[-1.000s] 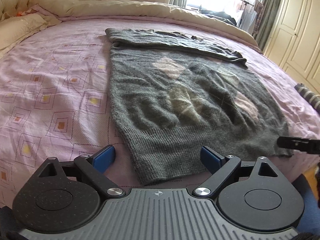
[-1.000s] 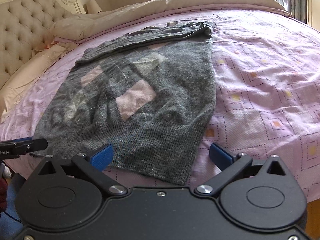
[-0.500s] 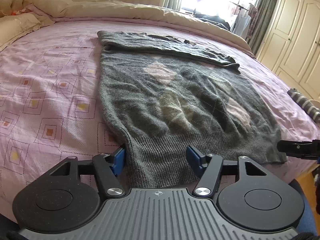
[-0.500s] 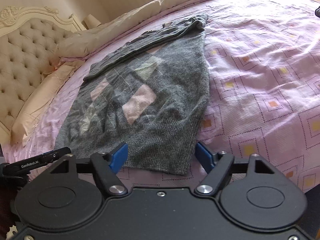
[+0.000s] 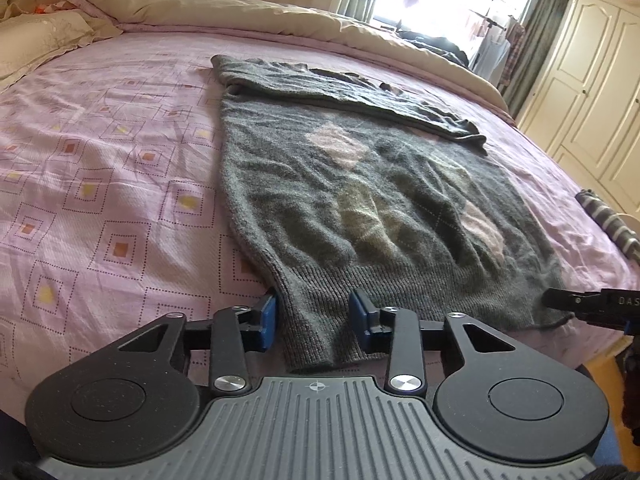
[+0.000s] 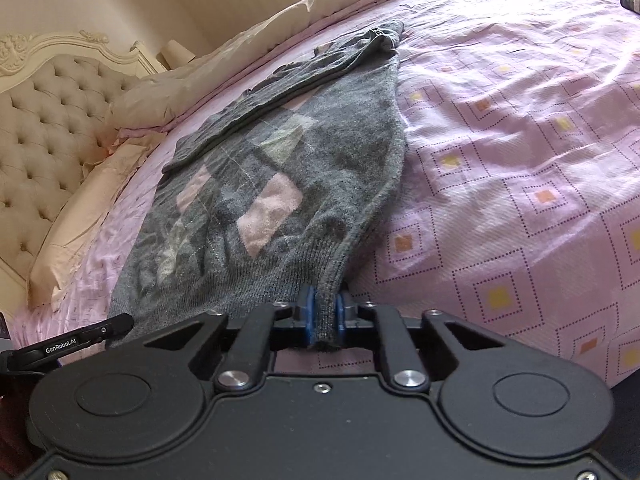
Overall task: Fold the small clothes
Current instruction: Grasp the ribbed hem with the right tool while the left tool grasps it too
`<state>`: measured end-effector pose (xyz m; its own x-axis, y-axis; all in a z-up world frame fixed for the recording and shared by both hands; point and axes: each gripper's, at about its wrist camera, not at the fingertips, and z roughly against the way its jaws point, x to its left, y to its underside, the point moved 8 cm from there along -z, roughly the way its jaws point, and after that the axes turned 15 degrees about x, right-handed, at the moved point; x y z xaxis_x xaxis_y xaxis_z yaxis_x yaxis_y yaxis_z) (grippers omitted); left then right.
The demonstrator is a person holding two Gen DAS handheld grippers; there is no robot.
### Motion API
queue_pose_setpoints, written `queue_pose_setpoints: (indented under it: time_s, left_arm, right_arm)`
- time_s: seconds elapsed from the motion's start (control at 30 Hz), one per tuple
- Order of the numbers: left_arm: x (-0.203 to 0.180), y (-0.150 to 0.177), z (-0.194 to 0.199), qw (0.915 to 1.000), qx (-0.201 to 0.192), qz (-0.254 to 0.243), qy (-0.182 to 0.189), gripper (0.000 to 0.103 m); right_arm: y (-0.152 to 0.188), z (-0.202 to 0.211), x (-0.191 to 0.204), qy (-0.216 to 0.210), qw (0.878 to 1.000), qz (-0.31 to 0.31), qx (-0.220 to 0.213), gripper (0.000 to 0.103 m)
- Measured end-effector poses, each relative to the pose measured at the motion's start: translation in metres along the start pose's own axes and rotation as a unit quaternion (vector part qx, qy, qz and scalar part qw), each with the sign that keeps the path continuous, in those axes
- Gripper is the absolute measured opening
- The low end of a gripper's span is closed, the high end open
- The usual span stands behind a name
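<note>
A grey knitted sweater (image 5: 360,208) with pink and pale diamond patches lies flat on the bed, its ribbed hem at the near edge of the mattress and its body running away toward the far side. A sleeve (image 5: 344,88) is folded across the top of it, from one shoulder toward the other.

At the hem's right corner, the right gripper (image 6: 323,318) has its blue pads pressed together on a bunched fold of the ribbing, which stands pinched up between them and pulls the sweater's side edge into a taut line. At the hem's left corner, the left gripper (image 5: 314,320) is closing; the ribbed corner lies between its two blue pads (image 5: 267,322), with the left pad right at the sweater's edge and the right pad resting on top of the knit, the cloth not yet squeezed.

Each gripper shows as a black fingertip in the other's view, at the opposite hem corner.

The bed is covered by a lilac sheet (image 5: 104,184) printed with dotted squares that have yellow and orange centres. A beige duvet (image 5: 280,20) is pushed back along the far edge, and a tufted cream headboard (image 6: 48,128) with a pillow (image 6: 80,208) before it stands at the head end. A striped dark cloth (image 5: 608,224) lies at the bed's right edge in the left wrist view, and cream wardrobe doors (image 5: 592,92) stand beyond it.
</note>
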<state>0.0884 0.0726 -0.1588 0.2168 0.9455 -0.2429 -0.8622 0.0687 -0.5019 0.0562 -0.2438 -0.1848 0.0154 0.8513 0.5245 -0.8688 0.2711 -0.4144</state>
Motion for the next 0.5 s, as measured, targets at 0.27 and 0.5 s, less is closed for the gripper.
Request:
queue_pose_setpoints:
  time_s: [0.27, 0.5]
  left_arm:
    - [0.007, -0.004, 0.012, 0.9994, -0.02, 0.022, 0.02, 0.005]
    - [0.0, -0.049, 0.052, 0.9949, -0.088, 0.023, 0.043, 0.004]
  right_arm:
    - [-0.016, 0.021, 0.011, -0.038, 0.999, 0.0, -0.036, 0.012]
    - [-0.062, 0.052, 0.026, -0.066, 0.994, 0.013, -0.088, 0.012]
